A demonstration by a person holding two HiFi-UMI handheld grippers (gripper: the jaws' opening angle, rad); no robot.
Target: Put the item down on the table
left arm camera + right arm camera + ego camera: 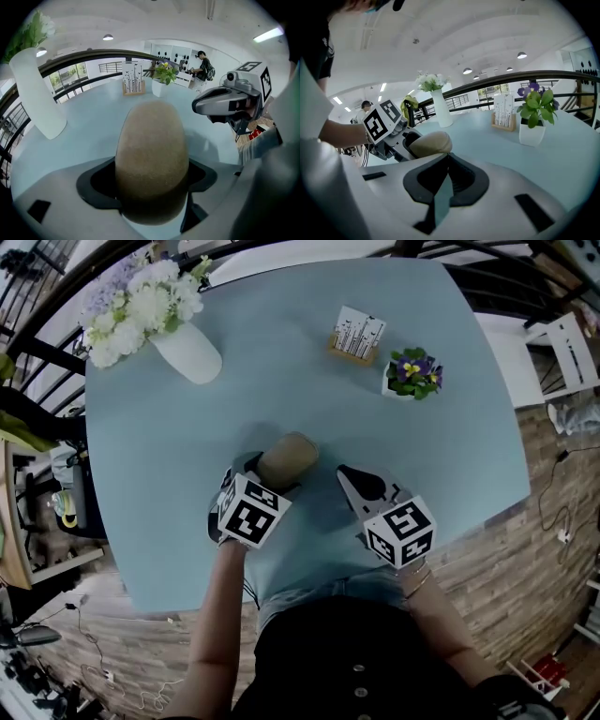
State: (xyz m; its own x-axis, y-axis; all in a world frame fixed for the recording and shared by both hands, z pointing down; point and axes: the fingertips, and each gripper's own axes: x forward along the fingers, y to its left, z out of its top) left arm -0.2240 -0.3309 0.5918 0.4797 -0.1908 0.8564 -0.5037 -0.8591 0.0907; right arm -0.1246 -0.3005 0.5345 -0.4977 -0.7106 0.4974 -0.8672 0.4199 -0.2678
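A tan, rounded, cork-like item (pixel 289 457) lies lengthwise between the jaws of my left gripper (pixel 268 474), which is shut on its near end. Over the light blue table (pixel 169 474) it points away from me; whether it touches the top I cannot tell. In the left gripper view the item (pixel 152 154) fills the middle, with the right gripper (pixel 220 104) to its right. My right gripper (pixel 351 480) is shut and holds nothing, a short way right of the item. From the right gripper view, the item (pixel 430 142) and the left gripper (pixel 393 137) show at left.
A white vase of flowers (pixel 187 352) stands at the table's far left. A small card holder (pixel 356 336) and a white pot with purple flowers (pixel 412 374) stand at the far right. The table's near edge runs just below both grippers.
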